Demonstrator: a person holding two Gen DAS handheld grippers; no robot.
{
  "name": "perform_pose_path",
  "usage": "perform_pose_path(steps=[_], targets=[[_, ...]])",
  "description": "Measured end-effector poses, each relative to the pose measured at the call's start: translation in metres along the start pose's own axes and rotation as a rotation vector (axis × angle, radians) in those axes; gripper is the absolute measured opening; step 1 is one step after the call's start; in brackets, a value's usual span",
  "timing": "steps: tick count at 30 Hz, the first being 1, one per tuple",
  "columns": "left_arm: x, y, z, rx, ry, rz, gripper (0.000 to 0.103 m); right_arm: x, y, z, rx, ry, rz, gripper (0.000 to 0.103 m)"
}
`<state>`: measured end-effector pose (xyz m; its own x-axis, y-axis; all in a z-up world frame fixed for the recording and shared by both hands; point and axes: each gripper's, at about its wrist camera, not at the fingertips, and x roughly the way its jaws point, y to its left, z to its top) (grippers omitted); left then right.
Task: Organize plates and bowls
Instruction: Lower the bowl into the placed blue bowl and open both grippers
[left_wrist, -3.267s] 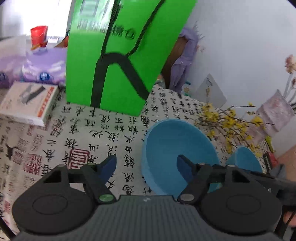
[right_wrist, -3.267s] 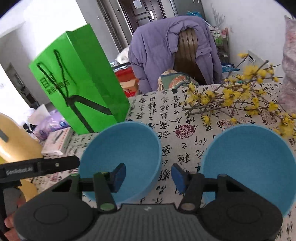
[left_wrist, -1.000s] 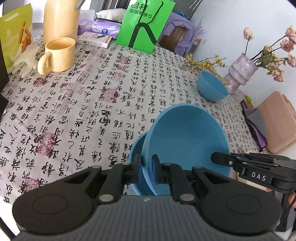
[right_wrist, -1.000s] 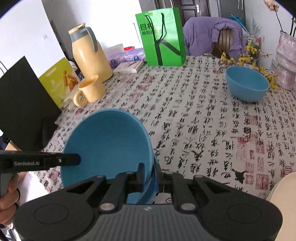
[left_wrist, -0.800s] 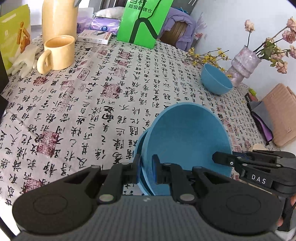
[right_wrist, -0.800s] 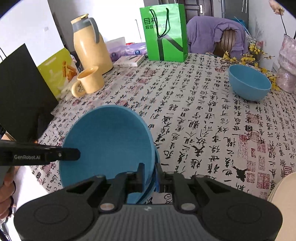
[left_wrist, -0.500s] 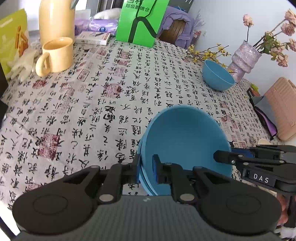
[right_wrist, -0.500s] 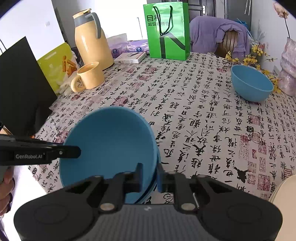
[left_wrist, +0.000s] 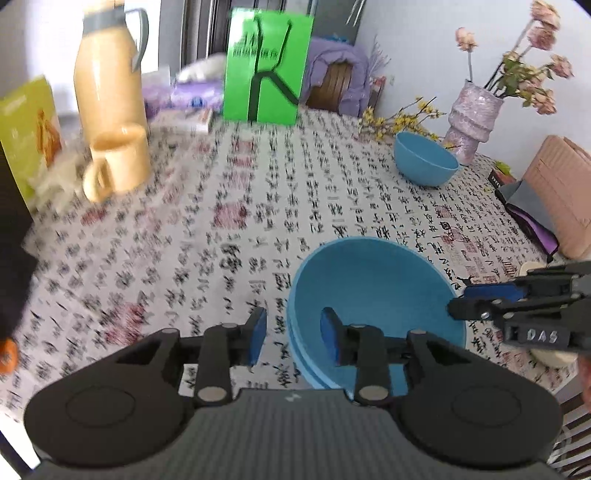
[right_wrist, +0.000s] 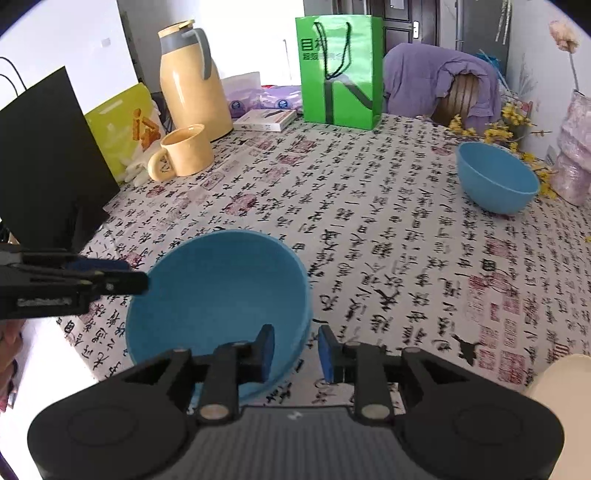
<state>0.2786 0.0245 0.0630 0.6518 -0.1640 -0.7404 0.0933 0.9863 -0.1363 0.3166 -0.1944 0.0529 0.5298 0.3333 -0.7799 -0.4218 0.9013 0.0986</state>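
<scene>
While straddling opposite rims of the stacked blue bowls (left_wrist: 373, 291), pads clear of them. Left tool (left_wrist: 291, 330) just been opening, released; right tool (right_wrist: 295, 349) likewise. Resting on the table (right_wrist: 388, 229).

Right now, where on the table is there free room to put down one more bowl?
The cloth between the yellow mug, the far blue bowl and the near stacked bowls is bare. The back edge by the thermos and green bag is crowded.
</scene>
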Motion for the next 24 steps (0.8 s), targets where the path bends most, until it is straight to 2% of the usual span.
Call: perform_pose_path(steps=[3,5,7,9,12,18,21,24], targets=[[-0.018,-0.003,-0.006,0.034,-0.054,0.019,0.043,-0.015,-0.005,-0.008,-0.002,-0.034,-0.015,0.029],[-0.031,-0.005,-0.013,0.057,-0.096,0.02,0.047,-0.029,-0.007,-0.015,-0.006,-0.065,-0.019,0.04],[-0.044,-0.009,-0.021,0.071,-0.143,0.023,0.056,-0.044,-0.008,-0.023,-0.011,-0.106,-0.024,0.055],[-0.058,-0.012,-0.031,0.071,-0.198,0.029,0.068,-0.062,-0.008,-0.036,-0.017,-0.168,-0.038,0.063],[-0.074,-0.02,-0.051,0.079,-0.264,0.042,0.077,-0.084,-0.006,-0.059,-0.025,-0.257,-0.078,0.078],[-0.095,-0.027,-0.103,0.021,-0.378,0.02,0.099,-0.115,0.009,-0.119,-0.069,-0.396,-0.167,0.086],[-0.102,-0.032,-0.131,0.013,-0.43,0.02,0.103,-0.121,0.014,-0.158,-0.07,-0.469,-0.206,0.097],[-0.107,-0.039,-0.153,0.023,-0.491,0.047,0.103,-0.122,0.019,-0.193,-0.053,-0.503,-0.248,0.097]])
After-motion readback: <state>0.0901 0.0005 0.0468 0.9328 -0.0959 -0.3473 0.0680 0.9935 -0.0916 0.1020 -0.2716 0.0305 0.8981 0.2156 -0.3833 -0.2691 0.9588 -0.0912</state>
